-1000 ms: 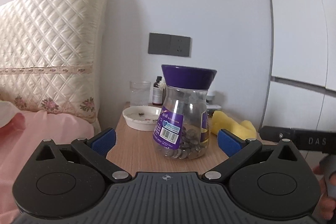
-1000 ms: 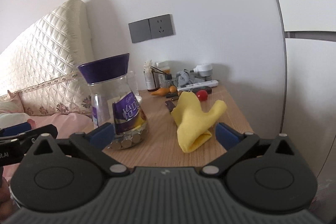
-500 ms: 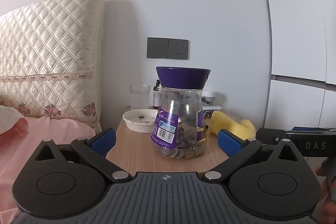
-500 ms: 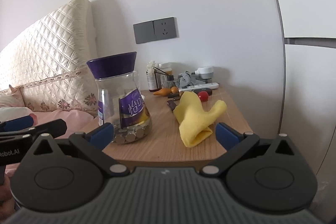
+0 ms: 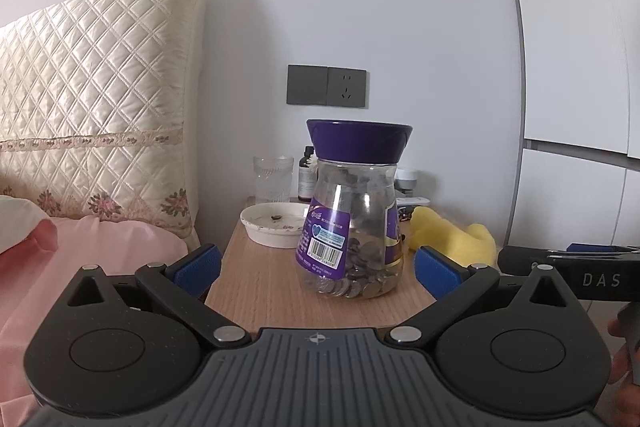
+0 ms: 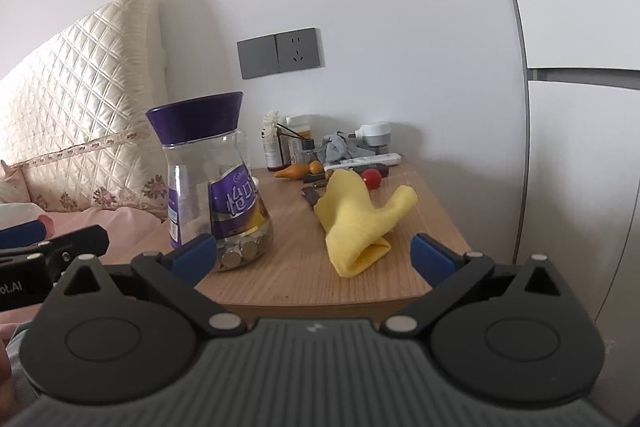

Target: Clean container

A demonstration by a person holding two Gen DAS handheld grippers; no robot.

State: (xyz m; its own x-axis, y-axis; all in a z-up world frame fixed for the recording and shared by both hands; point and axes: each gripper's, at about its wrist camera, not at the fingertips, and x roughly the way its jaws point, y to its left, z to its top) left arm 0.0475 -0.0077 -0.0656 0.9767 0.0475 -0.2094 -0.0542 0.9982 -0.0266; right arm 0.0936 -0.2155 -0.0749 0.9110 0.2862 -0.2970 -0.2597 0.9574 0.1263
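A clear plastic jar [image 5: 352, 227] with a purple lid and purple label stands upright on a wooden nightstand [image 5: 260, 283], with coins in its bottom. It also shows in the right wrist view [image 6: 218, 195]. A crumpled yellow cloth [image 6: 356, 223] lies to its right, also seen in the left wrist view [image 5: 452, 235]. My left gripper [image 5: 316, 267] is open and empty, short of the jar and centred on it. My right gripper [image 6: 312, 255] is open and empty, in front of the nightstand between jar and cloth.
A white dish [image 5: 276, 223], a drinking glass [image 5: 273, 179] and a dark bottle [image 5: 307, 175] stand behind the jar. Small bottles, a red ball [image 6: 371, 179], an orange carrot-shaped thing [image 6: 295, 171] and a remote [image 6: 360, 162] crowd the back. A bed with pink sheet [image 5: 80, 255] and quilted headboard is on the left.
Both grippers have drawn back a little from the nightstand, so jar and cloth look smaller and farther. Both stay open. Nothing on the nightstand has moved.
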